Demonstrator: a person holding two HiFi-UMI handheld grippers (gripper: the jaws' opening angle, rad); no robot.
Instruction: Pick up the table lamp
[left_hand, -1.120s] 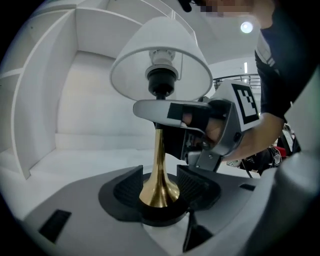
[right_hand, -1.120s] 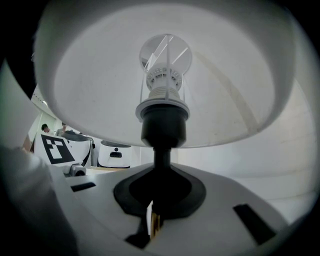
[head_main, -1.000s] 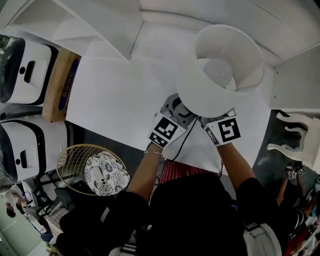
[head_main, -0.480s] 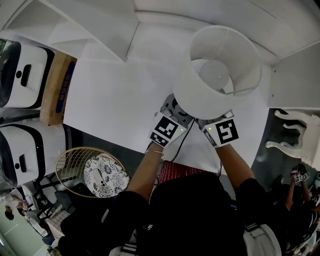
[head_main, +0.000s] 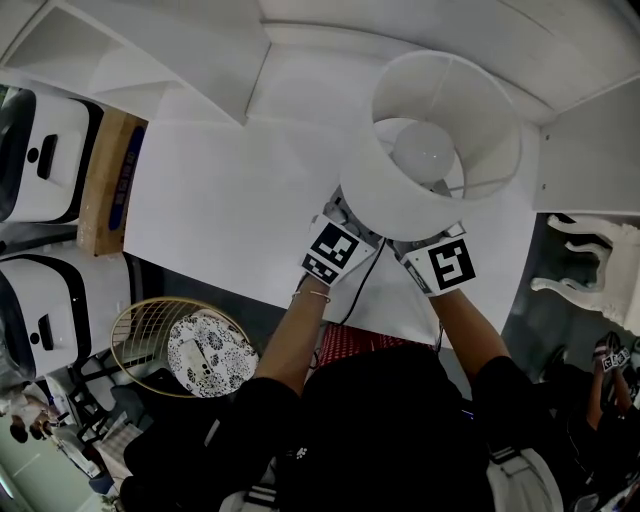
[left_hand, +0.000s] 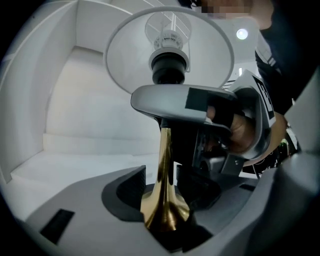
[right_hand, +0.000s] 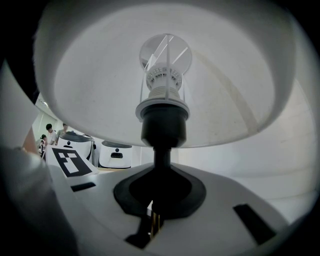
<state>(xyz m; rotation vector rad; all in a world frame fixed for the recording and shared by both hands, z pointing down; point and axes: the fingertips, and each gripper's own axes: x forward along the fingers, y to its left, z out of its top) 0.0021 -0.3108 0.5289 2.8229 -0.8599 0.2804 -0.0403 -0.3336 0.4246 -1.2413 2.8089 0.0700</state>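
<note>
The white table (head_main: 220, 200) fills the middle of my head view. The table lamp (head_main: 395, 205) stands over its right half at the near edge, and its wide white shade (head_main: 470, 110) hides the base from above. To the near left, below the table edge, sits a round wire basket (head_main: 135, 315). Both grippers reach in under the shade from the near side, with the marker cubes (head_main: 332, 252) side by side. The right gripper (right_hand: 152, 220) has its jaws all but together, pinched on the thin brass stem (left_hand: 164, 155) just beneath the black socket (right_hand: 163, 127). The left gripper (left_hand: 157, 175) sits lower, its jaws a little apart on either side of the stem where it flares out. A sliver of light shows between the left pad and the brass, so I read no clamp there. The frosted bulb (head_main: 425, 152) shows down through the shade's open top.
</note>
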